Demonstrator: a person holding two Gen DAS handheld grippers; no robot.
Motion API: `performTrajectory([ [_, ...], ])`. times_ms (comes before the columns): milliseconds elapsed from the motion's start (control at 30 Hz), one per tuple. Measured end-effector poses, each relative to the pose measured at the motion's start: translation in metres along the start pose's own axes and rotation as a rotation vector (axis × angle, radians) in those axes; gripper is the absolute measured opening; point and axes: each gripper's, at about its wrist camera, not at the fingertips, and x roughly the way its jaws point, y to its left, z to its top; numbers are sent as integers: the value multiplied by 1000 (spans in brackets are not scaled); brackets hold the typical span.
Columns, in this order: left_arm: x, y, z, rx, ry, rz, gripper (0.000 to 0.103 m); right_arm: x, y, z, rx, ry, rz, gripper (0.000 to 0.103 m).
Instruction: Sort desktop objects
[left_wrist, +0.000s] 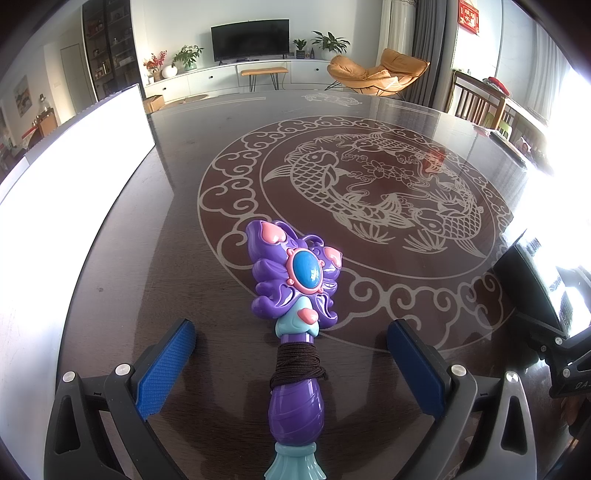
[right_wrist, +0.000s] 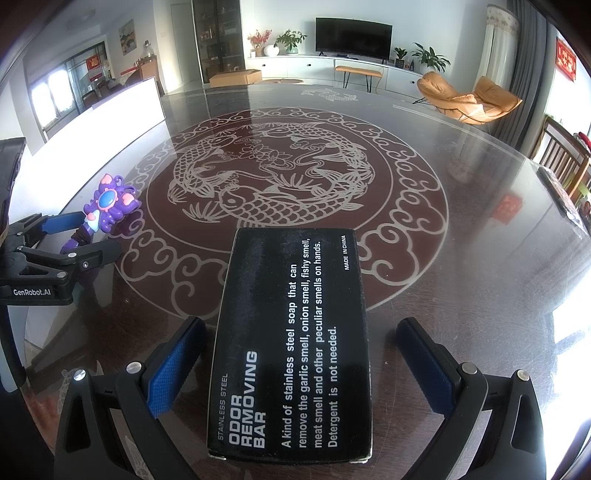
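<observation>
A purple toy wand (left_wrist: 295, 295) with a blue gem, pink hearts and dark cord wound round its handle lies on the dark table (left_wrist: 166, 229). My left gripper (left_wrist: 291, 336) is open, its blue pads well clear on either side of the handle. In the right wrist view a black box (right_wrist: 295, 343) printed "ODOR REMOVING BAR" lies flat between the blue pads of my right gripper (right_wrist: 301, 332), which is open with gaps on both sides. The same view shows the toy wand (right_wrist: 107, 208) and the left gripper (right_wrist: 79, 238) at the far left.
The glossy table carries a pale fish-and-cloud pattern (right_wrist: 269, 177). A bright white board (left_wrist: 70, 158) stands along the table's left edge. The right gripper's black body (left_wrist: 546, 295) is at the right of the left wrist view. Wooden chairs (right_wrist: 565, 166) stand beyond the table's right side.
</observation>
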Motion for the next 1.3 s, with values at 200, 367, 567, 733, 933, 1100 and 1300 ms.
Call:
performTrajectory([
  [200, 0, 0, 0, 0, 0, 0, 103, -3, -2, -3, 21, -16, 33, 103],
  [367, 0, 0, 0, 0, 0, 0, 103, -4, -3, -4, 28, -22, 49, 103],
  [567, 0, 0, 0, 0, 0, 0, 103, -5, 0, -3, 19, -18, 45, 103],
  [733, 0, 0, 0, 0, 0, 0, 103, -3, 1, -3, 9, -11, 34, 103],
  [933, 3, 0, 7, 46, 88, -33, 103, -1, 3, -2, -25, 21, 24, 103],
  [1100, 9, -3, 20, 87, 205, -47, 103, 1, -3, 16, -39, 121, 100, 103],
  [1300, -11, -8, 20, 145, 124, -100, 18, -1, -3, 22, -97, 197, 66, 59],
])
